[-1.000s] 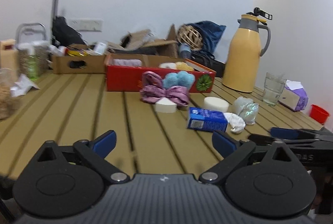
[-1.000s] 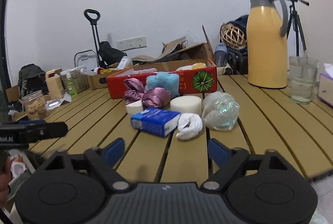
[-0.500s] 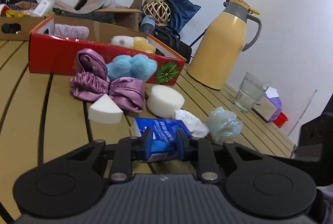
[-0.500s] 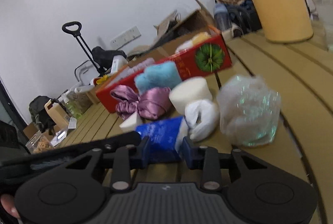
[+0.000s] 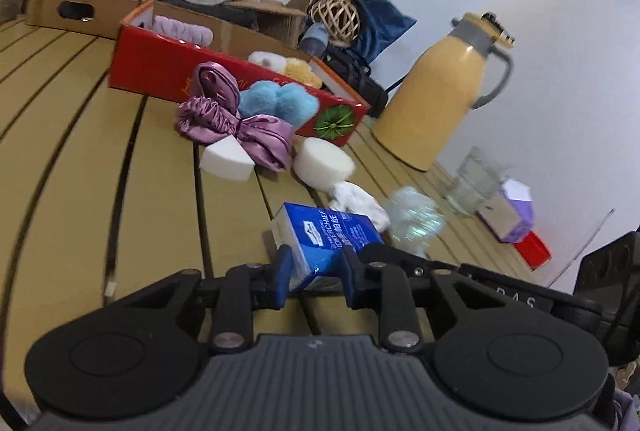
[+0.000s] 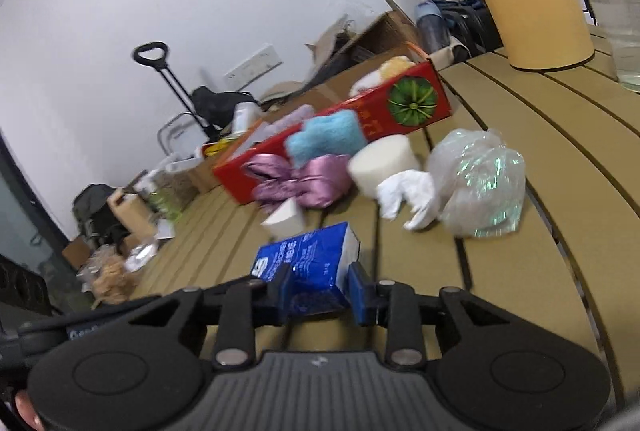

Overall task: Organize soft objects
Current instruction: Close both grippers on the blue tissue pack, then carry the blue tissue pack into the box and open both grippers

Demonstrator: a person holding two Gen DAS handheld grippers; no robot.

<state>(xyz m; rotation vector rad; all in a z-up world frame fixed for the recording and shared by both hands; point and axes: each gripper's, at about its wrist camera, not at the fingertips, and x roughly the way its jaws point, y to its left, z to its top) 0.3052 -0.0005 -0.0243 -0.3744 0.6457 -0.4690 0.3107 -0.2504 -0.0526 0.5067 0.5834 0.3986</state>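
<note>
Left claw point(image 5: 314, 273) is closing its blue pads on the near end of the blue tissue pack point(image 5: 326, 235), while the right claw point(image 6: 320, 291) is pinching the same pack point(image 6: 308, 267) from the opposite side, its pads pressing against the wrapper. Both claws are thus narrowed to the width of the pack, which is sitting near the front edge of the slatted bench point(image 5: 80, 159), slightly tilted. Just behind the pack, a crumpled white cloth point(image 5: 358, 201) is lying against a shiny clear bag point(image 5: 414, 221), and a round white sponge point(image 5: 324, 163) is resting beside them. Further toward the middle of the bench, a wedge-shaped white sponge point(image 5: 226, 161) is touching a purple satin scrunchie bow point(image 5: 236, 123), and a fluffy blue pom-pom point(image 5: 278, 103) is leaning against the front wall of the red box point(image 5: 152, 67). Inside that box, a lilac fuzzy item point(image 5: 182, 27) and cream and yellow fluffy pieces point(image 5: 288, 65) are showing above the rim. Toward the right edge of the bench, a yellow thermos jug point(image 5: 440, 91) and a drinking glass point(image 5: 474, 183) are standing upright.
</note>
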